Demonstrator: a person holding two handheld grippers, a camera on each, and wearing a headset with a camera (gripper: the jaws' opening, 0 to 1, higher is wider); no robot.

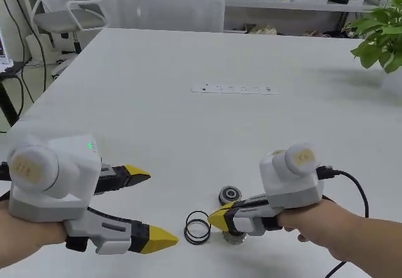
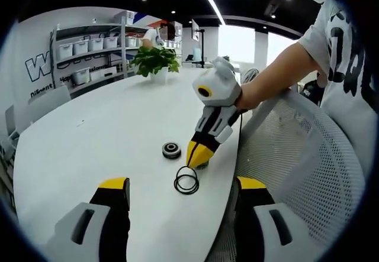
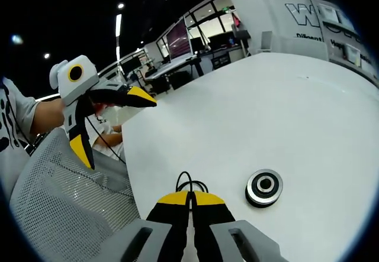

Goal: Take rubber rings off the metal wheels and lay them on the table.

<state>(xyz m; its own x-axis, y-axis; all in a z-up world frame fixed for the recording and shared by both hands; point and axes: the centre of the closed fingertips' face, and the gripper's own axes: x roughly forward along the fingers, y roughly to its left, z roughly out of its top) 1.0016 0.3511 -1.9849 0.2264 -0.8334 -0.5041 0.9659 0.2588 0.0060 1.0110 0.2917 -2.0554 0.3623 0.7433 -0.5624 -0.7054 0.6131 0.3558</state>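
In the head view my left gripper (image 1: pixel 148 204) sits at the near left. Its yellow-tipped fingers are spread wide with nothing between them. My right gripper (image 1: pixel 218 218) comes in from the near right and points left, its fingers pressed together. Their tips meet the right edge of the black rubber rings (image 1: pixel 197 227), two overlapping loops lying flat on the white table (image 1: pixel 188 121). A metal wheel (image 1: pixel 230 194) stands just beyond the tips, close to the rings but apart from them. Something pale and round lies under my right gripper, mostly hidden, and I cannot tell what it is. A black cable (image 1: pixel 349 181) trails off to the right. Far up the table lies a power strip (image 1: pixel 233 90), well apart from the work. A plant (image 1: pixel 380 36) stands at the far right and a chair (image 1: pixel 182 13) at the far edge.

In the left gripper view my two fingers stand wide apart, with the rubber rings on the table ahead of them. The right gripper's tip comes down just beside the rings, and the metal wheel lies a little farther on. A white mesh chair back (image 2: pixel 296 155) crowds the table's near edge.

In the right gripper view my tips are closed and the loops poke out just past them. I cannot tell whether any rubber is caught. The metal wheel sits near, off to one side. The left gripper hangs open over the mesh chair back.
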